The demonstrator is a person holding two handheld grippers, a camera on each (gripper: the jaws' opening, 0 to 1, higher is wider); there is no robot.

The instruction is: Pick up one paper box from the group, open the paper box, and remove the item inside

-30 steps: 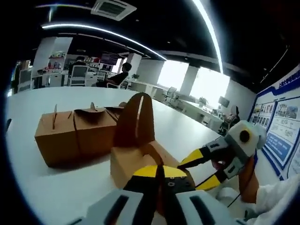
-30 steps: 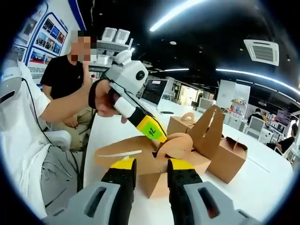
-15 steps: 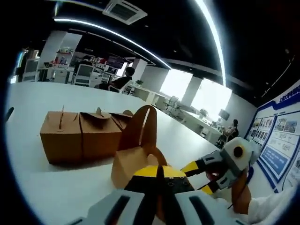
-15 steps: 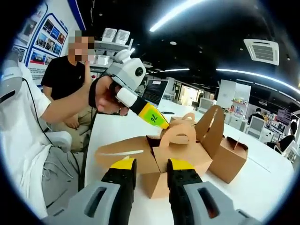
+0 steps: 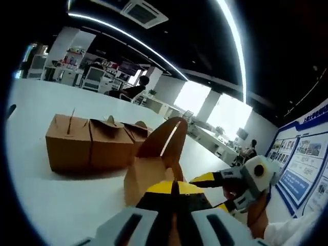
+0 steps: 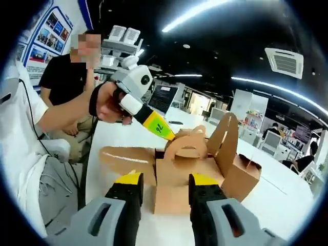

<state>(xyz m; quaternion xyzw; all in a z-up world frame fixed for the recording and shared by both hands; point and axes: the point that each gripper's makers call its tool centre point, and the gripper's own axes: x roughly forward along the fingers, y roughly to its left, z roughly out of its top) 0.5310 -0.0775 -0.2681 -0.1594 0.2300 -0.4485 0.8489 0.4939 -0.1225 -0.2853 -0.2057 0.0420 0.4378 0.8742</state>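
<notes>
A brown paper box (image 6: 177,179) stands on the white table (image 6: 123,138) with its lid flaps spread. My left gripper (image 6: 163,129), held by a hand, reaches in from the left and is shut on the box's looped handle flap (image 6: 187,145), holding it upright. In the left gripper view its yellow jaws (image 5: 174,188) are pressed together over the box (image 5: 143,177), beside a tall raised flap (image 5: 165,139). My right gripper (image 6: 165,182) stands open just in front of the box, one jaw on each side of its front face; it enters as the right gripper (image 5: 218,192).
A group of shut brown boxes (image 5: 87,148) sits behind the open one; one more box (image 6: 246,174) shows at the right. A seated person in a black shirt (image 6: 61,77) is at the table's far side. Office desks and chairs stand farther back.
The left gripper has raised the looped handle flap from lying over the opening to standing upright. The right gripper has come closer to the box's front face.
</notes>
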